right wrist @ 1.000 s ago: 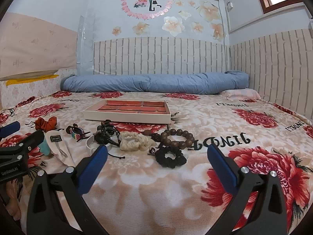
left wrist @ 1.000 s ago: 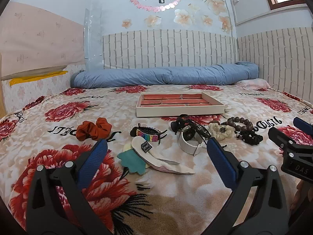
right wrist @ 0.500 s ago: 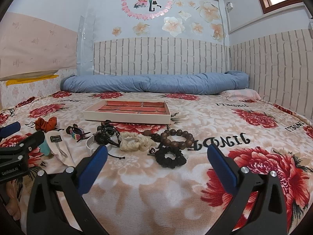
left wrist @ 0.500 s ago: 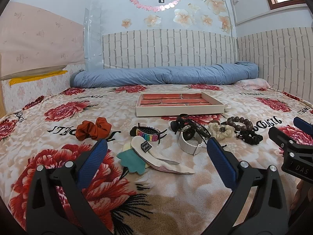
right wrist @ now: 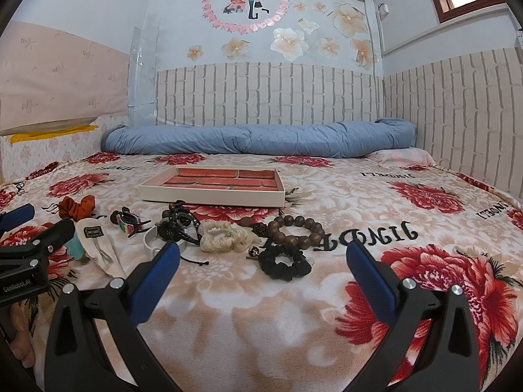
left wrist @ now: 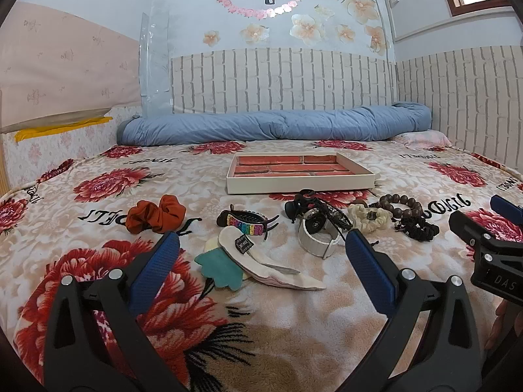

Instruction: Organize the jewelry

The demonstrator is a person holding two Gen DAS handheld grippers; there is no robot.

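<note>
A shallow cream tray (left wrist: 300,184) (right wrist: 209,196) with red compartments lies on the floral bedspread. In front of it lie an orange scrunchie (left wrist: 155,214), a rainbow hair claw (left wrist: 246,222), a white and teal hair clip pile (left wrist: 258,261), a white-strapped watch (left wrist: 315,232), a cream scrunchie (right wrist: 225,236), a wooden bead bracelet (right wrist: 295,228) and a black scrunchie (right wrist: 284,261). My left gripper (left wrist: 260,261) stands open just short of the clip pile. My right gripper (right wrist: 261,269) is open too, near the black scrunchie. Neither holds anything.
A rolled blue quilt (left wrist: 278,127) lies along the brick-pattern wall at the back, with a pink pillow (left wrist: 425,138) at its right end. The right gripper's body (left wrist: 490,248) shows at the edge of the left wrist view. The bedspread (right wrist: 392,202) stretches right.
</note>
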